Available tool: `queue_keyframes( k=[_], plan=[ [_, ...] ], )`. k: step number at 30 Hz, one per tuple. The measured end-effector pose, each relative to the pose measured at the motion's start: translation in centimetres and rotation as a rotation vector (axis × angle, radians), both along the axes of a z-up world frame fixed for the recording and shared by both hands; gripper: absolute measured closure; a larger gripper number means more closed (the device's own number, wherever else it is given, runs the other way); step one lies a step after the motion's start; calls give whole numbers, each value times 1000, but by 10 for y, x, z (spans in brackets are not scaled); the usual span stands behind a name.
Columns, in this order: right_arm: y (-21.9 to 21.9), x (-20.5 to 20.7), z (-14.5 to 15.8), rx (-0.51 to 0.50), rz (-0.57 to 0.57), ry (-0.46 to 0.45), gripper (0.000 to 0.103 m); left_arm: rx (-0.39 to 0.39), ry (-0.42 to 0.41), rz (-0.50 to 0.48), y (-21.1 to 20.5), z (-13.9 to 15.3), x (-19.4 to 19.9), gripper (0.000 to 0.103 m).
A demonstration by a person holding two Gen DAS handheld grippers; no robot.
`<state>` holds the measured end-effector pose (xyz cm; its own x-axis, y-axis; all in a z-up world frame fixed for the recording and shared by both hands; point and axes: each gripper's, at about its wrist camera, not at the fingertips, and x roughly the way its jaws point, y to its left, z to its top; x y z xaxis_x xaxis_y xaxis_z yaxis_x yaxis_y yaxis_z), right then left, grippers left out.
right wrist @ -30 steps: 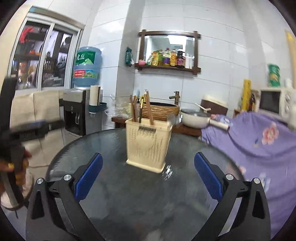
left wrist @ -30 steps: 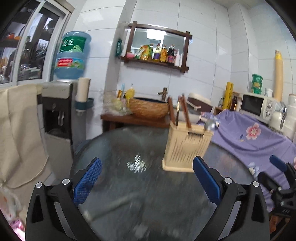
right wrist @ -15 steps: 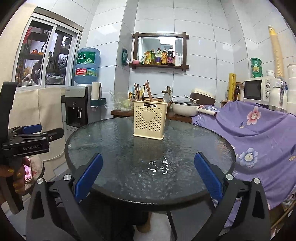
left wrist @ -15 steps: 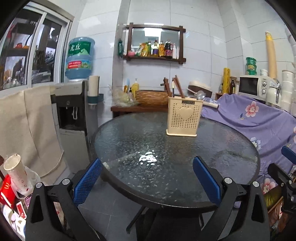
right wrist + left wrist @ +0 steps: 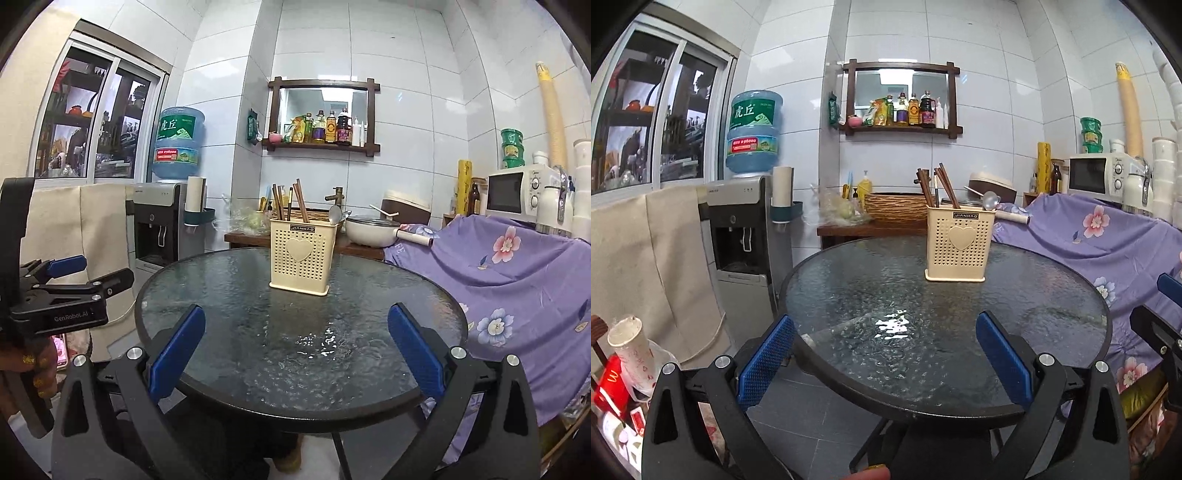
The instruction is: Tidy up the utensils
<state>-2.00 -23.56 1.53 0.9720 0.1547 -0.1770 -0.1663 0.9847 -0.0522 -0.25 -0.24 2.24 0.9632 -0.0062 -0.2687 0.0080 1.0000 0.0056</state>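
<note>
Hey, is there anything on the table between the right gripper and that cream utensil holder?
Nothing visible. The right gripper is open and empty at the near edge of the glass table, and only bare glass lies between it and the cream utensil holder, which stands upright farther back.

Round table, textured dark glass top in a black rim, on dark legs partly visible beneath. Surface wet-looking with bright glare patches near the centre. Directly on it: one cream perforated plastic utensil holder, rectangular, upright, heart emblem and a small dark label on the facing wall, standing toward the far side of the top. In the holder: dark brown wooden chopsticks, leaning, and a metal spoon at its right end. Rest of the glass bare.
</note>
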Motion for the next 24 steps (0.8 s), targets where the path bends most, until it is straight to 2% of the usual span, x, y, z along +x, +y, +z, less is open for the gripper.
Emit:
queue_keyframes(
  k=[24],
  plan=[
    [2, 3, 2, -8, 5, -1, 6, -28, 13, -1, 3, 2, -2, 7]
  ],
)
